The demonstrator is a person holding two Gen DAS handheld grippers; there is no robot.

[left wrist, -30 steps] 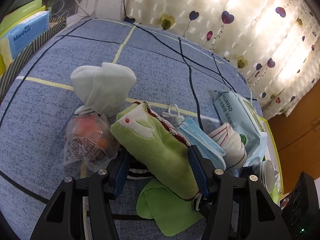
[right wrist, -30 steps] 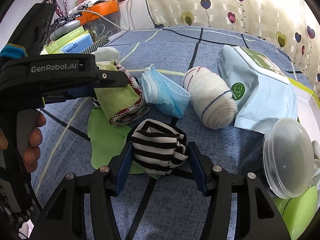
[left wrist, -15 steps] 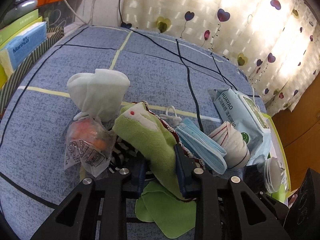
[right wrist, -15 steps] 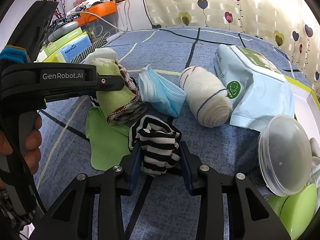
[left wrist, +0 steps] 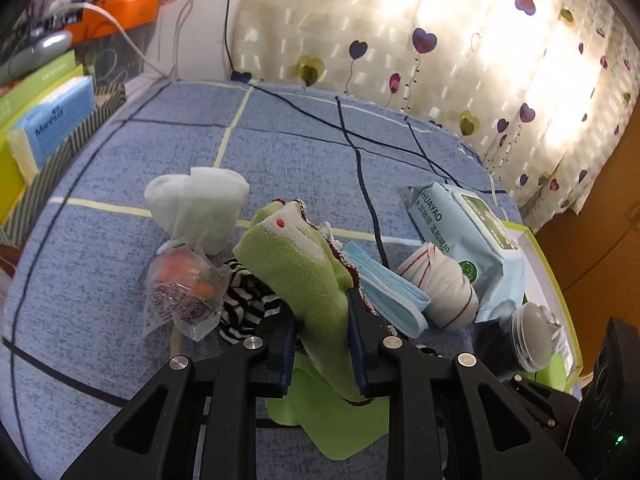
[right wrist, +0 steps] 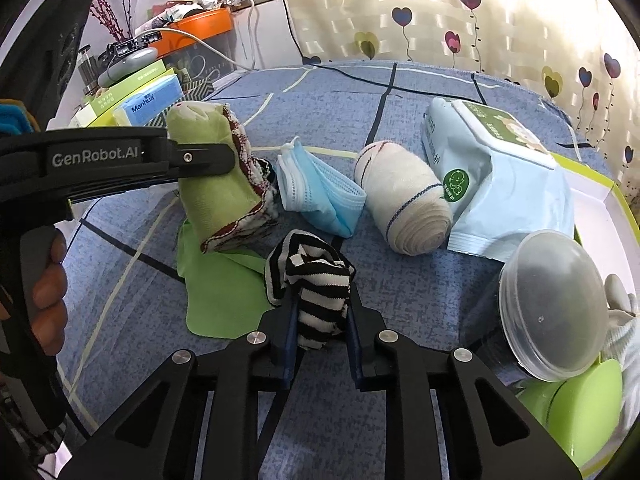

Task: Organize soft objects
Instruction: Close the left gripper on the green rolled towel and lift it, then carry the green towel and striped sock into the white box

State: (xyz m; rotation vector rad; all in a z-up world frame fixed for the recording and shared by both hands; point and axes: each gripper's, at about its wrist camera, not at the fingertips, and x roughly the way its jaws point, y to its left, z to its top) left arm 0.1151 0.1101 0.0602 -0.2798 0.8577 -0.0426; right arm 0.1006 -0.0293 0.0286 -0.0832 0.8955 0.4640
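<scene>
Green knitted towel with red-and-white trim [left wrist: 304,280] pinched in closing left gripper [left wrist: 322,340] marked "GenRobot.AI". Black-and-white striped cloth [right wrist: 316,292] just right of towel, squeezed in closing right gripper [right wrist: 322,324]. Further right: pale-blue "HUAYAO" wipes pack [left wrist: 468,240]; far left, blue "Manhua" tissue pack [right wrist: 150,101].

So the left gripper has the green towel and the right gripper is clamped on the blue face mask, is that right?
Not quite. The left gripper does pinch the green towel, but the right gripper, its jaws closing, pinches the black-and-white striped cloth. The right wrist view shows the blue face mask lying on the bed beyond it, untouched.
</scene>
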